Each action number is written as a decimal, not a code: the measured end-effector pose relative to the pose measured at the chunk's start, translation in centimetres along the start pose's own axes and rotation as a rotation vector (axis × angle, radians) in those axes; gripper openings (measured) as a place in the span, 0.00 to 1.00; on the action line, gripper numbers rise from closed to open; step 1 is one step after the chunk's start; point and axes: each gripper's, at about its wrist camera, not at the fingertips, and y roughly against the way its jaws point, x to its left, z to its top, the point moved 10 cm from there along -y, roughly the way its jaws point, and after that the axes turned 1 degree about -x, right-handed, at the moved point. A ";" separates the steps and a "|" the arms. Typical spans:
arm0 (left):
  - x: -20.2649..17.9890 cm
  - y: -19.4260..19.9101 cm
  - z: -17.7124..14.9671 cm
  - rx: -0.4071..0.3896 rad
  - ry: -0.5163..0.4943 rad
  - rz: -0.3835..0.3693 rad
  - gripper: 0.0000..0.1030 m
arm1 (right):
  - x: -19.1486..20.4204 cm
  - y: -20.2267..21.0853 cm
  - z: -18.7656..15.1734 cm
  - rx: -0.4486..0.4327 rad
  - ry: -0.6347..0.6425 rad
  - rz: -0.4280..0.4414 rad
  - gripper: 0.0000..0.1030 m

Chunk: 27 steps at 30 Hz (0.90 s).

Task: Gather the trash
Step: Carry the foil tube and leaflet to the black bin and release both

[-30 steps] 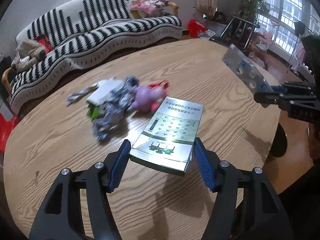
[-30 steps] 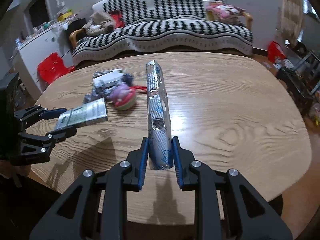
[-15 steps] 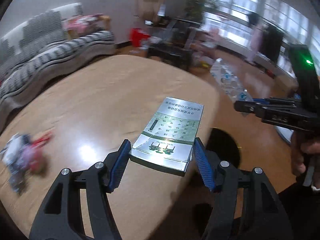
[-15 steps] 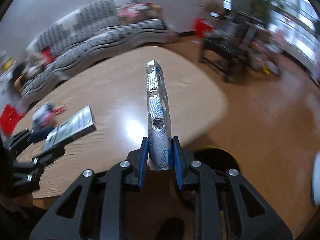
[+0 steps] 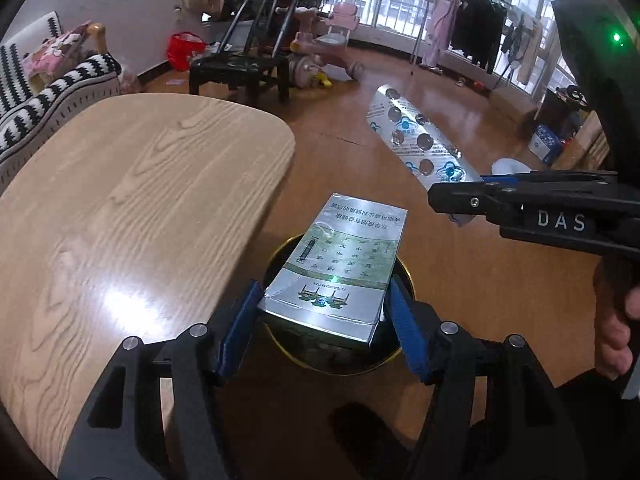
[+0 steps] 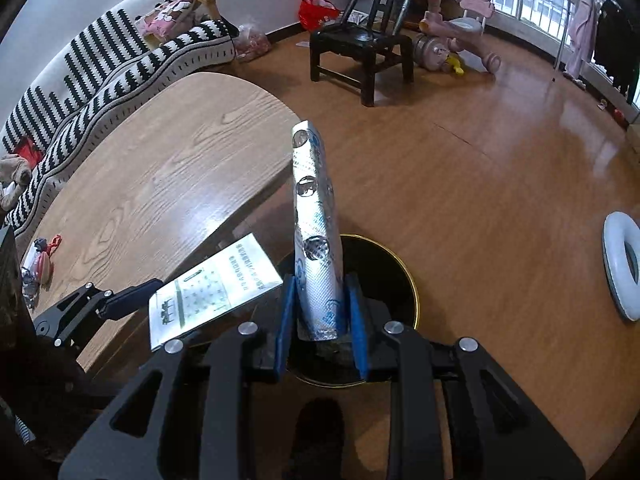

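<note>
Left gripper (image 5: 322,314) clamps the cigarette pack (image 5: 342,268) flat; right gripper (image 6: 320,316) pinches the blister sheet (image 6: 316,236) on edge. Both hang over the black bin (image 6: 400,280) off the table (image 5: 140,208) at 10 o'clock, positioned for a straight drop

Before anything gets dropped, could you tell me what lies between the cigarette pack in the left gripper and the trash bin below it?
Nothing: in the left wrist view the cigarette pack hangs directly over the bin, with only its dark opening showing beneath.
</note>
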 end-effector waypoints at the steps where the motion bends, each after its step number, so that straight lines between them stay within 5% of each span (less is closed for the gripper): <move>1: 0.0 -0.1 0.1 0.000 -0.001 0.000 0.61 | 0.0 -0.1 0.0 0.002 -0.002 0.003 0.25; 15: 0.0 -0.7 0.4 0.018 0.009 0.004 0.61 | -0.3 0.3 -0.1 0.001 -0.006 -0.001 0.26; 19: -0.2 -1.0 0.5 0.017 0.007 0.006 0.61 | -0.8 0.5 0.1 -0.009 -0.021 -0.008 0.35; 23: -0.3 -1.6 0.3 0.030 0.010 0.005 0.72 | -1.3 1.0 0.5 -0.036 -0.035 -0.023 0.64; 27: -0.5 -1.7 0.3 0.030 0.008 0.007 0.78 | -1.5 1.5 0.7 -0.057 -0.043 -0.026 0.69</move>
